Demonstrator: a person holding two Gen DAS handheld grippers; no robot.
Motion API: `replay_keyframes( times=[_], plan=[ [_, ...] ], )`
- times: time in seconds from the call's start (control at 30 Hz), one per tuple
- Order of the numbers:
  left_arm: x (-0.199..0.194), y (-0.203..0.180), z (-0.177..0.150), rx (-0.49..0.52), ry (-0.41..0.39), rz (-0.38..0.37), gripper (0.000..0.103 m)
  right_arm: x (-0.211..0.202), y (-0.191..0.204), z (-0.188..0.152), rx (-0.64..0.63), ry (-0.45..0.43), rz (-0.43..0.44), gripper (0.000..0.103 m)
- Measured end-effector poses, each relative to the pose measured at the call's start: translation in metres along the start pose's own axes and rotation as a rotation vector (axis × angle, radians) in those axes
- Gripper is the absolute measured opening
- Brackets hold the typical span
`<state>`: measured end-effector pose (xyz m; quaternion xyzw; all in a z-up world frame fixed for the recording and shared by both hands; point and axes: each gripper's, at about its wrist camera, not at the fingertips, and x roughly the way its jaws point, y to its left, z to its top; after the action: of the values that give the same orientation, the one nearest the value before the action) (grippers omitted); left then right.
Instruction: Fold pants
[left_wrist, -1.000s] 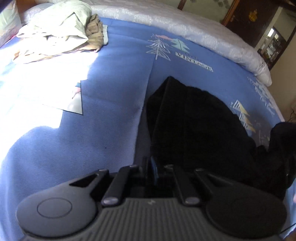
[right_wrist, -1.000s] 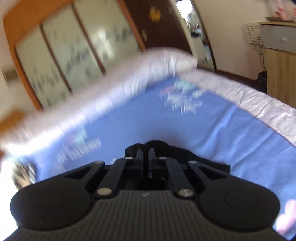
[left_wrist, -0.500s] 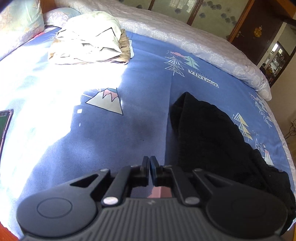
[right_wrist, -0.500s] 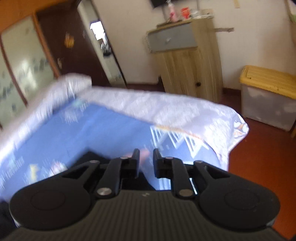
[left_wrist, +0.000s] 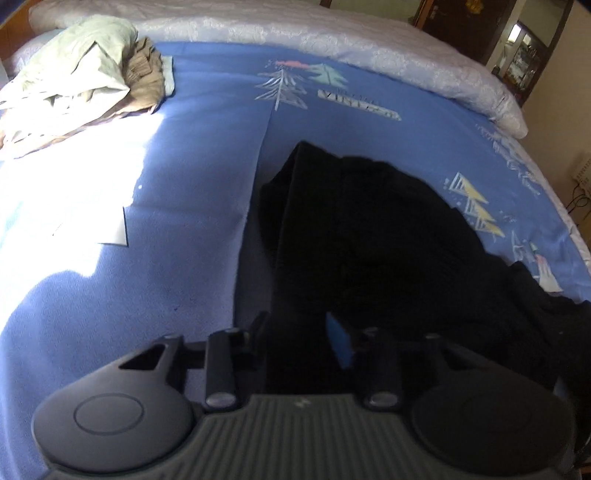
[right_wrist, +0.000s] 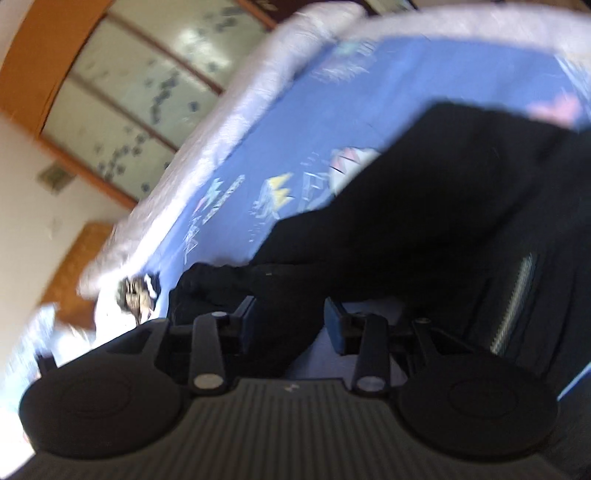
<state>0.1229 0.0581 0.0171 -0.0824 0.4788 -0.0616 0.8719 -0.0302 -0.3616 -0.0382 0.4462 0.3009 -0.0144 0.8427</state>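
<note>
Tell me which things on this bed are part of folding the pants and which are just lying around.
Part of the job:
black pants
left gripper, jaws opening over the pants
right gripper, jaws opening over the pants

Just lying about:
pile of pale clothes
blue printed bedspread
white quilt

Black ribbed gripper (left_wrist: 299, 332) body, blue-padded jaws.

A pile of pale clothes (left_wrist: 85, 77) lies on the blue blanket (left_wrist: 207, 155).

blown-out sun patch (left_wrist: 70, 192) at left, dim shadow elsewhere, right wrist view motion-blurred, fisheye bending at edges
</note>
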Motion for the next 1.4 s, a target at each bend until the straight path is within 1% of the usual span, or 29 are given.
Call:
replay_keyframes(
  times=[0.03, 0.1, 0.13, 0.17, 0.2, 0.27, 0.33, 0.4, 0.47, 0.53, 0.6, 0.63, 0.7, 0.73, 0.8, 0.83, 0.87, 0.93, 0.97, 1.0, 1.07, 1.13, 1.2, 1.23, 1.27, 1.3, 1.33, 1.37, 1.4],
  plan=[
    [0.002, 0.004, -0.004, -0.010, 0.006, 0.015, 0.009, 0.003, -0.004, 0.006, 0.038, -0.017, 0.003, 0.044],
    [-0.007, 0.015, -0.008, -0.059, -0.008, -0.006, 0.009, 0.005, -0.005, 0.015, 0.077, -0.039, 0.013, 0.032],
    [-0.016, 0.020, -0.010, -0.071, -0.028, -0.011, 0.008, 0.003, 0.000, 0.019, 0.073, -0.045, 0.010, 0.011],
    [-0.027, 0.025, -0.012, -0.073, -0.055, -0.014, 0.008, 0.004, 0.005, 0.024, 0.049, -0.058, 0.005, 0.006],
    [-0.039, 0.031, -0.013, -0.078, -0.080, -0.022, 0.007, 0.001, 0.014, 0.028, 0.013, -0.079, -0.003, 0.006],
    [-0.061, 0.044, -0.021, -0.119, -0.096, -0.068, 0.005, 0.002, 0.034, 0.037, -0.067, -0.115, -0.019, 0.006],
    [-0.084, 0.056, -0.033, -0.160, -0.109, -0.085, 0.002, 0.002, 0.057, 0.040, -0.130, -0.151, 0.007, 0.005],
    [-0.109, 0.064, -0.050, -0.153, -0.156, -0.003, 0.002, 0.003, 0.080, 0.044, -0.192, -0.192, 0.040, 0.005],
    [-0.136, 0.083, -0.072, -0.196, -0.183, -0.003, 0.002, 0.001, 0.099, 0.046, -0.238, -0.221, 0.096, 0.005],
    [-0.151, 0.099, -0.086, -0.216, -0.181, 0.018, 0.002, 0.002, 0.114, 0.046, -0.295, -0.231, 0.126, 0.005],
    [-0.154, 0.104, -0.083, -0.186, -0.176, 0.048, 0.003, 0.006, 0.117, 0.045, -0.326, -0.235, 0.108, 0.006],
    [-0.152, 0.103, -0.076, -0.167, -0.171, 0.067, 0.003, 0.008, 0.115, 0.045, -0.321, -0.239, 0.104, 0.006],
    [-0.146, 0.093, -0.057, -0.111, -0.189, 0.070, 0.003, 0.003, 0.106, 0.048, -0.300, -0.272, 0.079, 0.006],
    [-0.138, 0.083, -0.042, -0.062, -0.204, 0.075, 0.008, -0.003, 0.102, 0.053, -0.294, -0.305, 0.060, 0.005],
    [-0.120, 0.060, -0.013, 0.018, -0.209, 0.083, 0.032, -0.013, 0.098, 0.064, -0.297, -0.377, 0.034, 0.005],
    [-0.105, 0.044, 0.004, 0.062, -0.204, 0.070, 0.061, -0.013, 0.097, 0.072, -0.297, -0.401, 0.023, 0.005],
    [-0.092, 0.032, 0.017, 0.096, -0.212, 0.071, 0.072, -0.013, 0.097, 0.079, -0.294, -0.416, 0.017, 0.005],
    [-0.062, 0.009, 0.043, 0.149, -0.222, 0.091, 0.071, -0.010, 0.097, 0.093, -0.299, -0.432, 0.014, 0.005],
    [-0.047, 0.000, 0.055, 0.158, -0.208, 0.081, 0.072, -0.007, 0.097, 0.098, -0.310, -0.431, 0.009, 0.005],
    [-0.031, -0.007, 0.066, 0.157, -0.184, 0.053, 0.074, -0.002, 0.100, 0.102, -0.325, -0.426, 0.003, 0.005],
    [0.003, -0.019, 0.085, 0.149, -0.110, -0.020, 0.087, 0.010, 0.107, 0.112, -0.365, -0.412, -0.010, 0.005],
    [0.037, -0.030, 0.098, 0.126, -0.054, -0.035, 0.087, 0.017, 0.114, 0.116, -0.411, -0.408, -0.021, 0.005],
    [0.062, -0.039, 0.105, 0.119, -0.010, -0.063, 0.075, 0.027, 0.121, 0.124, -0.438, -0.406, -0.025, 0.005],
    [0.074, -0.043, 0.105, 0.132, 0.020, -0.080, 0.038, 0.031, 0.124, 0.128, -0.446, -0.401, -0.026, 0.005],
    [0.084, -0.049, 0.107, 0.138, 0.054, -0.056, 0.016, 0.038, 0.127, 0.134, -0.453, -0.394, -0.026, 0.005],
    [0.090, -0.051, 0.109, 0.132, 0.071, -0.034, 0.017, 0.042, 0.131, 0.137, -0.460, -0.388, -0.029, 0.005],
    [0.087, -0.051, 0.114, 0.114, 0.055, -0.047, 0.011, 0.050, 0.137, 0.143, -0.471, -0.380, -0.032, 0.005],
    [0.078, -0.044, 0.119, 0.089, 0.019, -0.070, 0.006, 0.056, 0.145, 0.149, -0.484, -0.374, -0.034, 0.005],
    [0.066, -0.036, 0.126, 0.058, -0.028, -0.079, 0.006, 0.064, 0.153, 0.155, -0.500, -0.371, -0.033, 0.005]
  ],
)
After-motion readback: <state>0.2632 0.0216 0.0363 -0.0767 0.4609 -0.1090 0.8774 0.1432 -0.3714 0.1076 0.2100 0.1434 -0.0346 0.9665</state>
